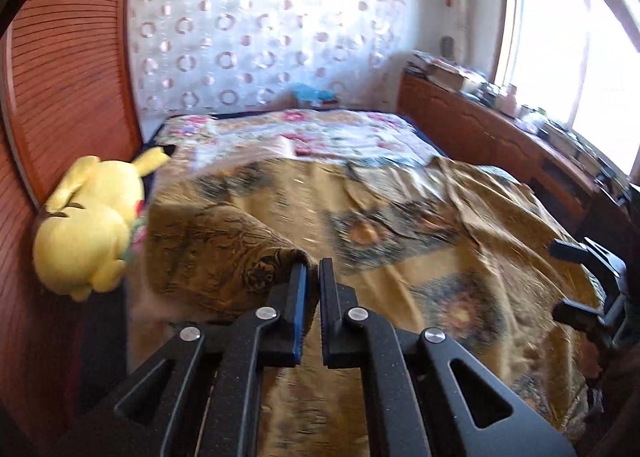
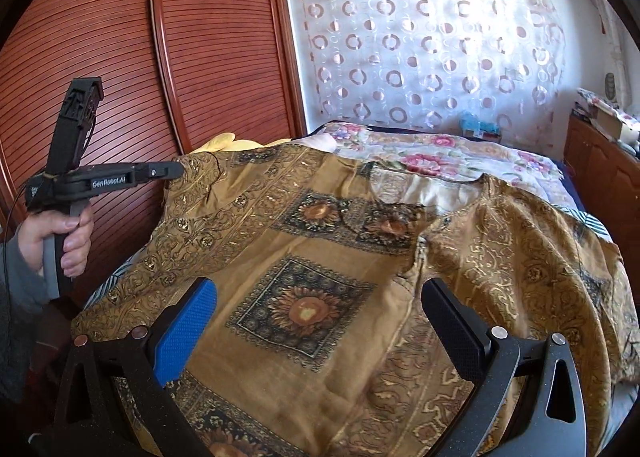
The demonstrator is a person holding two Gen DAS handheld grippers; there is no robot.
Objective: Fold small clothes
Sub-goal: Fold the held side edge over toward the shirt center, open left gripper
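a mustard-gold printed garment (image 2: 320, 257) lies spread over the bed, filling the middle and lower part of both frames; dark square panels with sunflower motifs run down its centre, and its neckline sits right of centre in the right wrist view. the left gripper (image 1: 314, 267) has its fingers pressed nearly together on a fold of the garment's sleeve — the cloth bunches at the fingertips, at centre of the left wrist view, and lifts into a soft hump to their left. in the right wrist view that same left gripper (image 2: 176, 170) reaches in from the left edge, tip at the sleeve end, with the person's left hand (image 2: 60, 237) wrapped round its handle. the right gripper (image 2: 320, 301) is spread wide in the lower part of its view, one blue-padded finger (image 2: 186, 333) low left, holding nothing, the garment lying between and beyond the fingers. a yellow plush toy (image 1: 88, 221) rests at the left of the left wrist view, beside a floral quilt (image 1: 320, 133) — behind it hangs a circle-patterned curtain (image 2: 432, 45).
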